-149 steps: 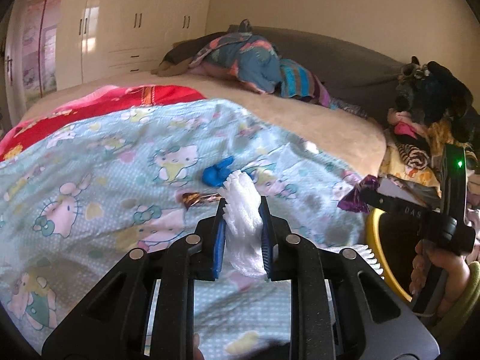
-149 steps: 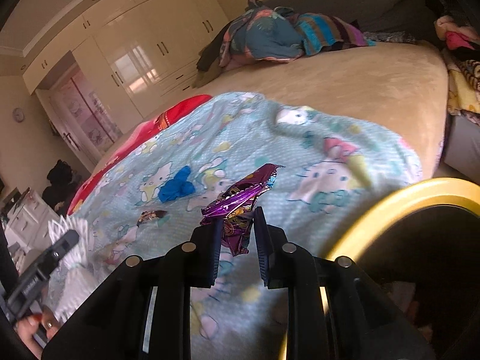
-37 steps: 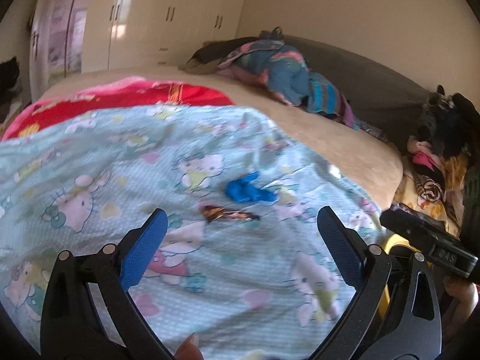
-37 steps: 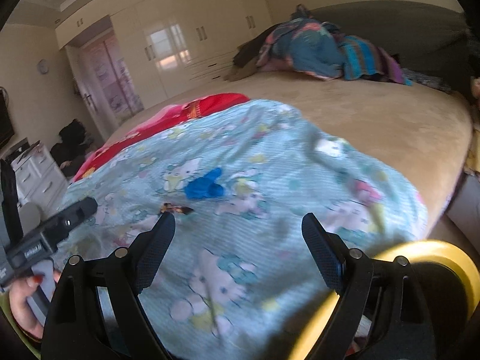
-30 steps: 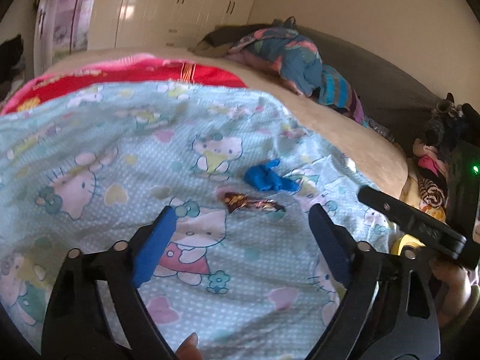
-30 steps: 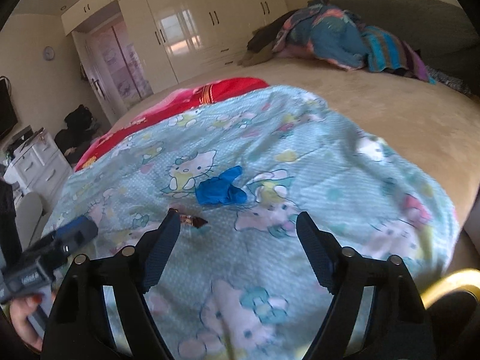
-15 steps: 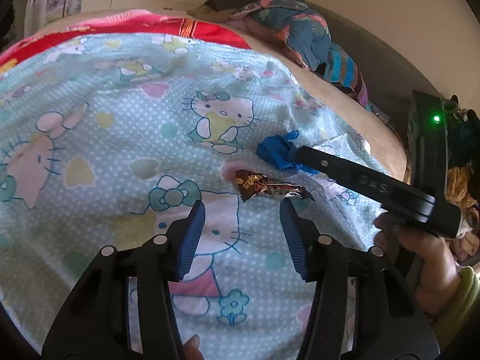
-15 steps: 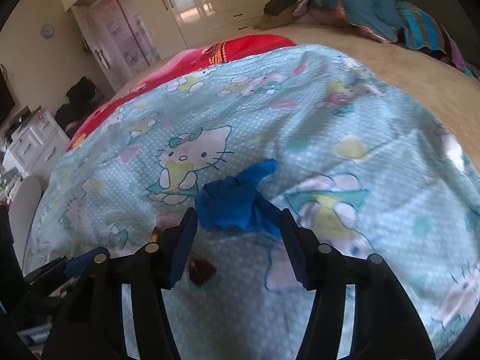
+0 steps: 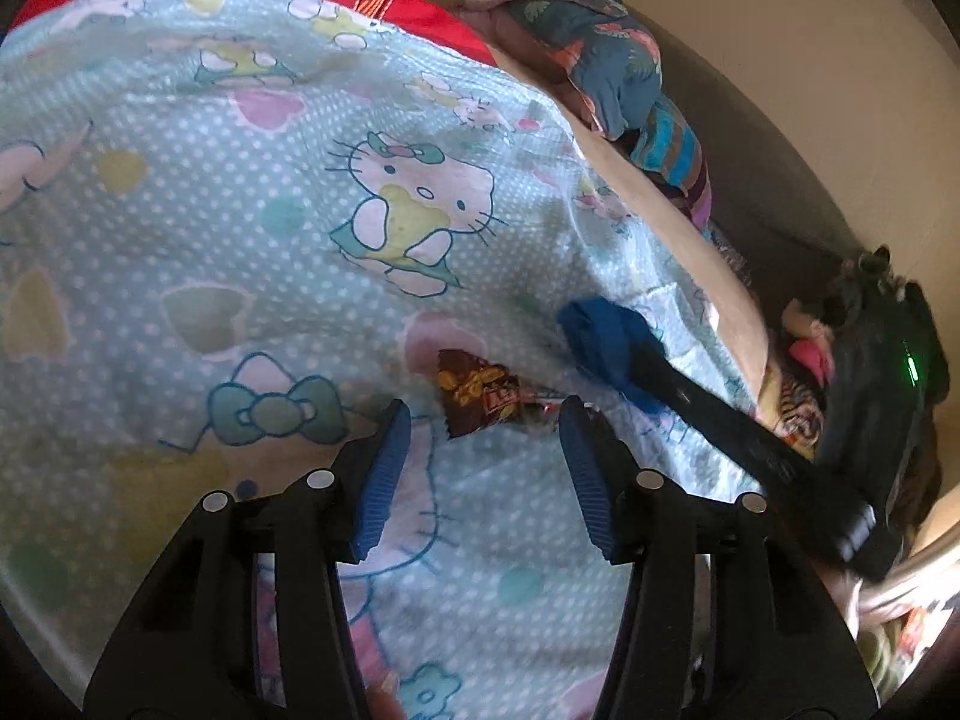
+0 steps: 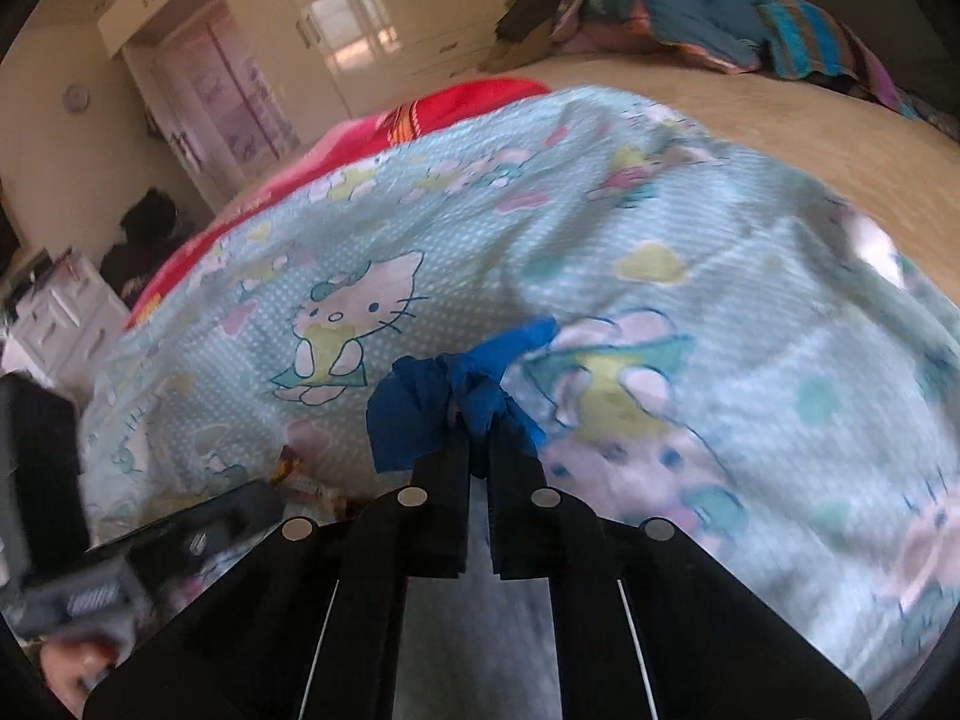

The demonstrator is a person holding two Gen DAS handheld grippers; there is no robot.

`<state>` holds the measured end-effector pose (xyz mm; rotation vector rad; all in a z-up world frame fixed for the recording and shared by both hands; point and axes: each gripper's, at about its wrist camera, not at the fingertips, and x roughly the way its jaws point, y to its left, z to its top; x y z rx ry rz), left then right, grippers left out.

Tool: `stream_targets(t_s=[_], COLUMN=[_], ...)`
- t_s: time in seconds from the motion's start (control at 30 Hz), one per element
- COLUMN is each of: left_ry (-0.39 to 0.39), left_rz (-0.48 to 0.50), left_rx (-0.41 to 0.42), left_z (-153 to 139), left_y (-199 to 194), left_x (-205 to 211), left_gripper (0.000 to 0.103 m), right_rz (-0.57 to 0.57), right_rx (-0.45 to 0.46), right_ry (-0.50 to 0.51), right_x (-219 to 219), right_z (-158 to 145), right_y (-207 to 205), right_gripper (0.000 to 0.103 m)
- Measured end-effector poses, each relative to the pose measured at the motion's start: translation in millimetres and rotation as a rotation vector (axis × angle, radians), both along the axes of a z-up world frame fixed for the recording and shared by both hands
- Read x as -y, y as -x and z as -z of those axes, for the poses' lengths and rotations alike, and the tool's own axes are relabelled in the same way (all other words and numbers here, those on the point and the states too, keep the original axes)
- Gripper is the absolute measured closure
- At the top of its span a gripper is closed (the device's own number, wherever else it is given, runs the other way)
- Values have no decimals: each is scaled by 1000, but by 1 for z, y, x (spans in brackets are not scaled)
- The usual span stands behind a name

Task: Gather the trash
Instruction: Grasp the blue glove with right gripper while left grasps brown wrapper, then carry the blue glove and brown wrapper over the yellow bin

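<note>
right gripper (image 10: 478, 420) pressed together on a crumpled blue scrap (image 10: 444, 408), jaws just closed around it, the scrap bunched between the tips and spilling out to the left and far side, resting on the cartoon-cat blanket (image 10: 690, 276); seen from the left wrist as a black arm reaching in from the right with the same blue scrap (image 9: 606, 342) at its end. left gripper (image 9: 483, 420) spread partway, jaws just narrowed but pressing nothing, blue pads (image 9: 384, 474) low over the blanket (image 9: 240, 228). brown and gold candy wrapper (image 9: 480, 396) flat on the blanket just beyond the tips, its near edge in the gap between them, touching neither pad as far as can be told, just left and near of the blue scrap. red cover (image 10: 456, 102) at the far left edge of the blanket, tan bedspread (image 10: 750, 114) to the right, heap of coloured clothes (image 10: 672, 6) far off, pale wardrobe (image 10: 336, 42) behind the bed. left gripper also blurred at lower left of the right wrist view, a bit of the wrapper (image 10: 294, 474) just beyond it
</note>
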<state>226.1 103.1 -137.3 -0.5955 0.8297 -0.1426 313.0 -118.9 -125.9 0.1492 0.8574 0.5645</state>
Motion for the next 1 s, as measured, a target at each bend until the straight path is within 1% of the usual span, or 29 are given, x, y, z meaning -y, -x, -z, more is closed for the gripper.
stream_targets(t_s=[0.03,0.07,0.1,0.17,0.2,0.23,0.3,0.33,0.47,0.63,0.73,0.8,0.9,1.0], left_ry=[10,18,20,32,37,39,26,25,-11,-58,-111,-161,-164,-188], left_rz=[-3,-7,-12,-15,-12,-9,-6,3,43,120,165,192,227,253], left_rx=[1,-3,-10,-12,-9,-2,11,23,61,113,151,189,220,251], left_z=[0,1,2,2,1,-1,-7,-11,-29,-54,-69,-81,-94,-104], left_y=[-2,-4,-6,-8,-8,-7,-4,-1,8,21,31,38,47,57], left_x=[0,1,2,3,4,6,11,15,34,63,81,94,108,124], left_gripper=[67,71,79,82,86,88,90,92,92,92,92,92,92,92], right_rz=[13,23,36,60,72,81,99,109,160,218,255,273,296,320], right_rx=[8,12,19,35,47,62,98,111,128,134,132,132,126,119], right_ry=[-9,-20,-32,-49,-48,-46,-35,-35,-62,-73,-62,-56,-40,-33], right_x=[6,13,21,35,40,45,56,62,90,121,139,149,164,179], right_z=[-2,-4,-8,-14,-18,-21,-30,-34,-45,-53,-55,-56,-57,-57], right_y=[5,10,17,28,32,37,50,55,74,96,108,118,130,142], right_gripper=[98,98,98,98,98,98,98,98,98,98,98,98,98,98])
